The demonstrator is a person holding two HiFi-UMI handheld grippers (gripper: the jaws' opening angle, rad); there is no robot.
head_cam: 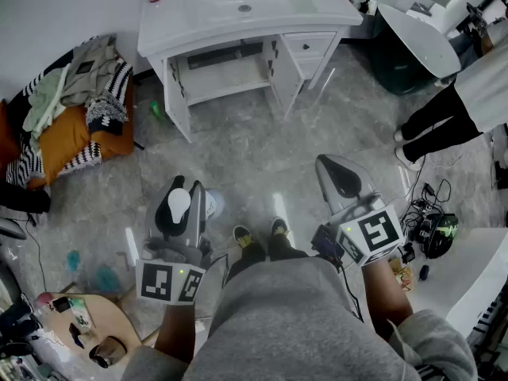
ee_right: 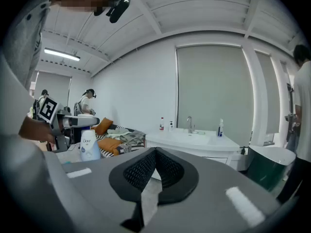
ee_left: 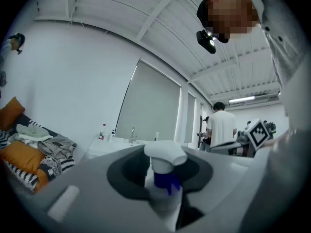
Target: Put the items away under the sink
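My left gripper [head_cam: 179, 206] is shut on a white Dove bottle [head_cam: 209, 205] with a blue collar. In the left gripper view its white cap [ee_left: 164, 155] stands up between the jaws of the left gripper [ee_left: 163, 181]. The same bottle [ee_right: 89, 145] shows at the left of the right gripper view. My right gripper [head_cam: 339, 178] is shut with nothing in it, and its black pads [ee_right: 155, 171] meet at the tip. The white sink vanity [head_cam: 242, 22] stands well ahead of me, its under-sink cupboard [head_cam: 226, 71] open with a bare shelf.
A heap of clothes and orange cushions [head_cam: 75, 105] lies at the left. A small green thing [head_cam: 156, 111] is on the floor beside the vanity. A person [head_cam: 456, 105] and a dark green bin [head_cam: 405, 66] are at the right. Cables [head_cam: 429, 230] lie near my right foot.
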